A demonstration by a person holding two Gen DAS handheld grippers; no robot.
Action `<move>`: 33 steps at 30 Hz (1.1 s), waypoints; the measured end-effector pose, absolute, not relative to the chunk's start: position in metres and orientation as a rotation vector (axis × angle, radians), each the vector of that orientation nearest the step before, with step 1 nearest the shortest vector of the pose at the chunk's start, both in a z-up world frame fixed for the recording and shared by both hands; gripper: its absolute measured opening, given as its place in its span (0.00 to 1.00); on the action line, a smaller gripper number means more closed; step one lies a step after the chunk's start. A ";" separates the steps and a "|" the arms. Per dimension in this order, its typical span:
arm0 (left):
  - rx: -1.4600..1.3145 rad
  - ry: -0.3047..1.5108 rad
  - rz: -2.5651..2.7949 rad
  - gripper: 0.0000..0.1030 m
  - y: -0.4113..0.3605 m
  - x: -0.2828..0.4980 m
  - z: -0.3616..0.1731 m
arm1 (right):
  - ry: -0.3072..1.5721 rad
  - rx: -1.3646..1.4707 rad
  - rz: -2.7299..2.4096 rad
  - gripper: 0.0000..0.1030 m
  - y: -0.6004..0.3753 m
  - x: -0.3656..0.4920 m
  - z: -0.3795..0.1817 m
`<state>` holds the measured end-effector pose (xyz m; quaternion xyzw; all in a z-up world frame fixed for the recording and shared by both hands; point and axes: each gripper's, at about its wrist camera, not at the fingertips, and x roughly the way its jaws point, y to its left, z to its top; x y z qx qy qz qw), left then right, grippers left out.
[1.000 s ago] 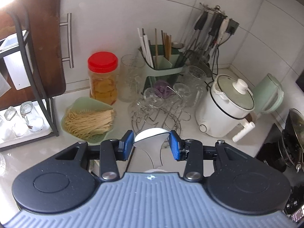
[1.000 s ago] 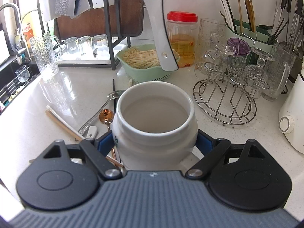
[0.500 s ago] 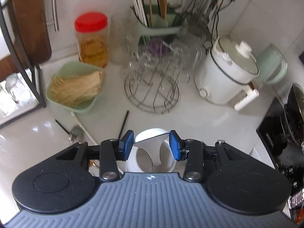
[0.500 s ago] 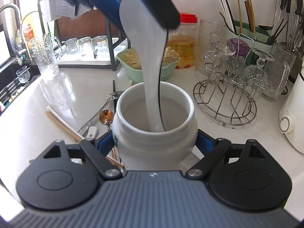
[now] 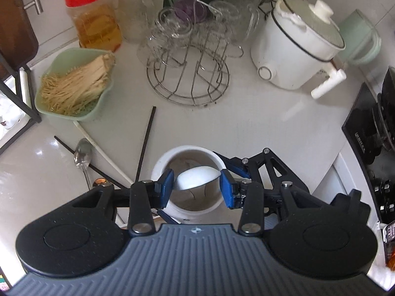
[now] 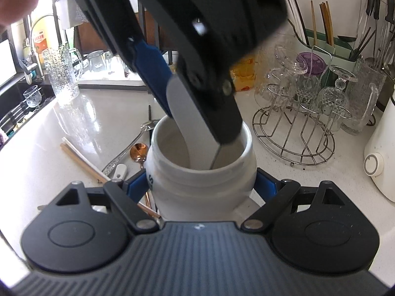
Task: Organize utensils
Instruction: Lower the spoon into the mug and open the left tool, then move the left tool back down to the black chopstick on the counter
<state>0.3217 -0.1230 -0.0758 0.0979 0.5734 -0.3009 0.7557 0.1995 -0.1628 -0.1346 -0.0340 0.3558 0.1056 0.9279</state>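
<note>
My right gripper (image 6: 200, 187) is shut on a white ceramic jar (image 6: 197, 172) that stands on the counter; the jar also shows in the left wrist view (image 5: 190, 204). My left gripper (image 5: 196, 185) is shut on a white spatula (image 5: 197, 177) and holds it directly above the jar, its blade (image 6: 190, 123) reaching down into the jar's mouth. Loose utensils lie left of the jar: a silver spoon (image 5: 82, 153), a black chopstick (image 5: 146, 135), a white chopstick (image 5: 98, 143), a copper spoon (image 6: 138, 150) and wooden chopsticks (image 6: 81, 162).
A wire rack of glasses (image 5: 190, 74) stands behind the jar. A green bowl of noodles (image 5: 74, 86) and a red-lidded jar (image 5: 93, 17) are at back left. A white cooker (image 5: 298, 44) is at right, a stove (image 5: 370, 128) at far right, a green utensil holder (image 6: 328, 42) by the wall.
My left gripper has come down and tilted over the jar, lowering the spatula deeper into it. The right gripper and jar have not moved.
</note>
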 end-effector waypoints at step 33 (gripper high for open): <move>0.083 1.239 -0.638 0.62 -0.097 0.313 -0.052 | 0.743 -0.082 0.239 0.88 -0.166 0.197 -0.131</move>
